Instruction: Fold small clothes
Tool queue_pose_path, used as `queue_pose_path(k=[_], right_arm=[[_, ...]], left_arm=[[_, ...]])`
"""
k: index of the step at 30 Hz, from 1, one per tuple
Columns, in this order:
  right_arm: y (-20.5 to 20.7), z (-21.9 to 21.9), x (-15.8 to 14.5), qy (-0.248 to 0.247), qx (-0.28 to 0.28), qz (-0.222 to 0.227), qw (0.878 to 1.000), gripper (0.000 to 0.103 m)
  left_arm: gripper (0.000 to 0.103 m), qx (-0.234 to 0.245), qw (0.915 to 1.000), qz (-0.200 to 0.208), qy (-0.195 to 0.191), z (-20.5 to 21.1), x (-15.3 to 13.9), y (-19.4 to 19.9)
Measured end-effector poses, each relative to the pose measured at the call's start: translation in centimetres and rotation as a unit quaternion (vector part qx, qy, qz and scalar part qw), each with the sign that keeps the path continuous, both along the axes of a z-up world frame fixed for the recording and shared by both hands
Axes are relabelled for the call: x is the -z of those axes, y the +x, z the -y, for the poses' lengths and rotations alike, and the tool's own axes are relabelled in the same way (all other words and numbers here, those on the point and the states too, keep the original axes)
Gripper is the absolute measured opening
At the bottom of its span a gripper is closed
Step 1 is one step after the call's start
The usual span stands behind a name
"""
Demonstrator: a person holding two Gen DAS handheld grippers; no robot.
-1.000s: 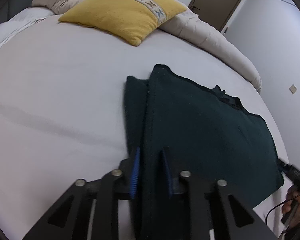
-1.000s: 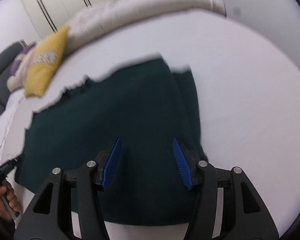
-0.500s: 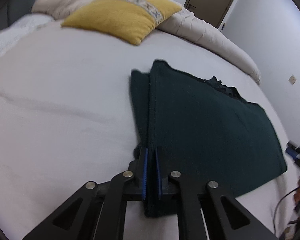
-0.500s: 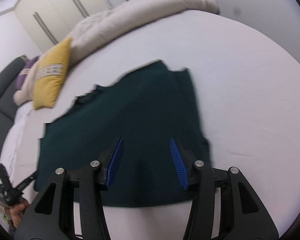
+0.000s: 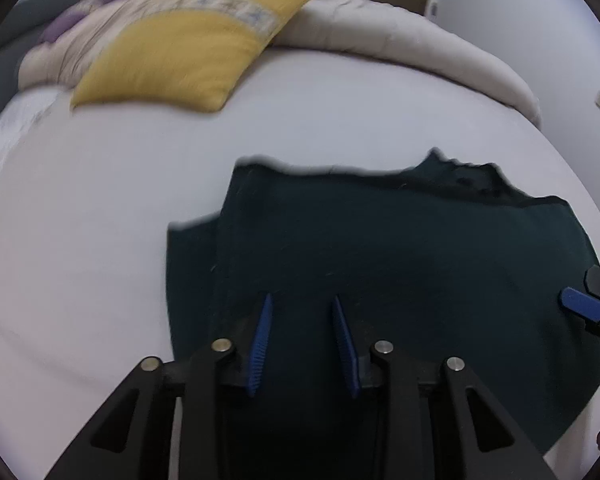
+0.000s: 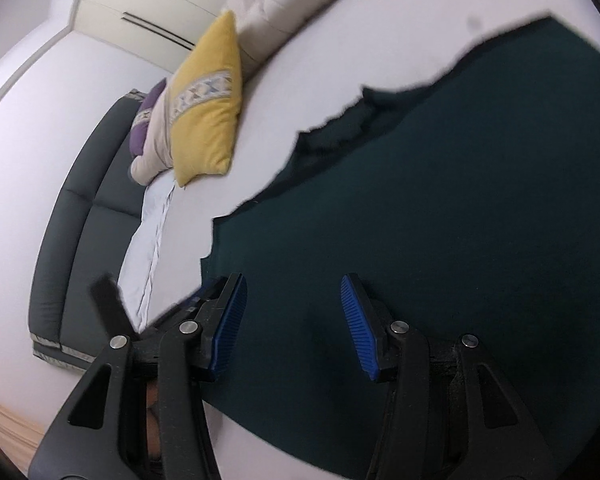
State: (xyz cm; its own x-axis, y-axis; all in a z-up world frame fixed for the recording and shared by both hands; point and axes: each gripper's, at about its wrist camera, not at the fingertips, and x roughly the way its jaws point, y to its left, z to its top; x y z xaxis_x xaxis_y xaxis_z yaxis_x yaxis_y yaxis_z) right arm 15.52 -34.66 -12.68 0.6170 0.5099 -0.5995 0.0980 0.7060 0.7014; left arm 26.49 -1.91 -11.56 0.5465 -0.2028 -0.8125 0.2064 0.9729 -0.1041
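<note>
Grippers — left (image 5: 300,344) and right (image 6: 290,322) — hover with jaws apart over the dark green garment (image 5: 400,264).

Matt fuzzy knit garment (image 5: 400,264), smooth cloth sheet (image 5: 80,240)

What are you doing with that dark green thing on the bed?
A person is folding a dark green garment on a white bed, with a hand-held gripper in each hand. The garment lies flat, partly folded. The left hand-held gripper and the right hand-held gripper both hover over it with jaws open, gripping nothing. A yellow pillow sits further back.
</note>
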Motion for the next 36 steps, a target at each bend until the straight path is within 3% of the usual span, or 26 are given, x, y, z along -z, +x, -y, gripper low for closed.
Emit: queue_pose_path(k=[5,11,18,25,28,30,31,32,36], right_arm=[[-1.5,4.3,1.7,0.044,0.055,0.014,0.997,0.047],[-5.3,7.8,0.3,0.026,0.094,0.038,0.995,0.048],[-11.8,14.7,2.3,0.052,0.176,0.042,0.982,0.043],[-13.1,15.4,1.1,-0.009,0.208,0.026,0.978,0.048],[-12.2,13.5,-1.0,-0.064,0.189,0.033,0.979,0.048],[-11.4,11.9,-2.4,-0.083,0.165,0.043,0.982,0.049],[-10.9,11.0,-3.1,-0.088,0.152,0.049,0.983,0.051],[-10.3,10.1,-3.7,-0.089,0.138,0.057,0.985,0.052],[-7.5,6.0,-4.9,-0.076,0.081,0.064,0.992,0.056]], left_arm=[[0.035,0.002,0.9996,0.027,0.008,-0.8,0.4,-2.4],[0.035,0.003,0.9994,0.035,0.002,-1.6,0.7,-3.2],[0.035,0.005,0.9993,0.037,0.003,-1.8,0.7,-3.4],[0.035,-0.004,0.9996,0.025,-0.009,-2.3,-0.1,-4.0],[0.036,-0.030,0.9977,0.014,-0.058,-4.5,-1.3,-4.9],[0.065,-0.081,0.9927,0.034,-0.083,-7.3,-2.5,-6.0],[0.069,-0.095,0.9898,0.041,-0.098,-8.5,-2.8,-6.3],[0.071,-0.106,0.9870,0.037,-0.115,-9.7,-2.7,-6.5],[0.071,-0.093,0.9738,-0.044,-0.203,-11.7,-0.1,-5.4]])
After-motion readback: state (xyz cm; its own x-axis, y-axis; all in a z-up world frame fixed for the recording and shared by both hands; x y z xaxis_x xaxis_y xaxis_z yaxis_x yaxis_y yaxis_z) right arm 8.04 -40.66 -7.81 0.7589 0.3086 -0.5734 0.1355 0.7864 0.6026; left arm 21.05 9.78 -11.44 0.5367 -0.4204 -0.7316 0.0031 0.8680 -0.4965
